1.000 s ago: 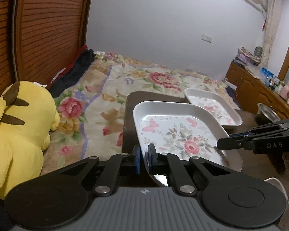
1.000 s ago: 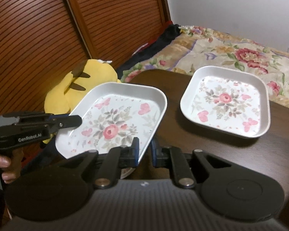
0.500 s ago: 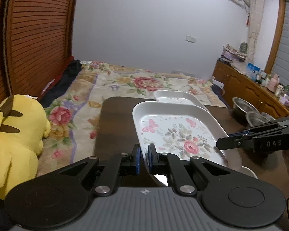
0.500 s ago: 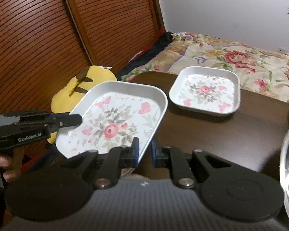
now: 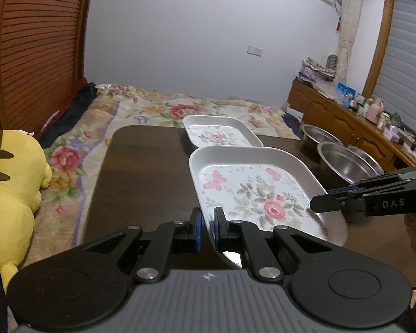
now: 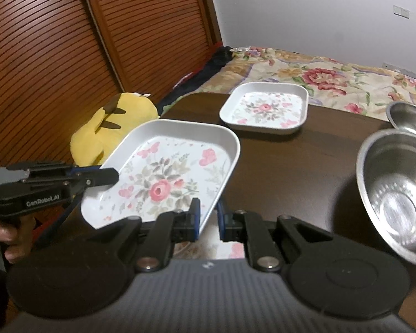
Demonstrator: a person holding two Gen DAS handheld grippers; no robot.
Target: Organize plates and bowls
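**Two claws carry a floral plate above the bench toward its twin**

A white square plate with a pink rose print (image 5: 263, 191) is held in the air over a dark wooden bench (image 5: 141, 172), tilted slightly. The left claw (image 5: 207, 229) pinches the plate's rim at about 7 o'clock in its own view; its blue pads (image 5: 198, 229) sit on either side of the edge. The right claw (image 6: 208, 217) pinches the opposite rim, near the plate's 5 o'clock corner in its own view. Each claw also shows from the side in the other's camera, reaching in from the frame edge.

A second matching plate (image 6: 264, 108) rests flat on the bench at 12 o'clock, well apart from the carried one. Two steel bowls (image 6: 399, 183) stand at 3 o'clock in the right view, the nearer one close to the right claw. A yellow plush toy (image 5: 11, 194) lies on the floral bedspread (image 5: 163, 111) at 9 o'clock.

The step in hand appears to be stacking the carried plate onto the resting one. To do it well, both claws should advance together toward 12 o'clock at equal height, level the plate, line up the corners, lower until it nests, and only then let go. The nearer bowl is the likeliest thing to clip.
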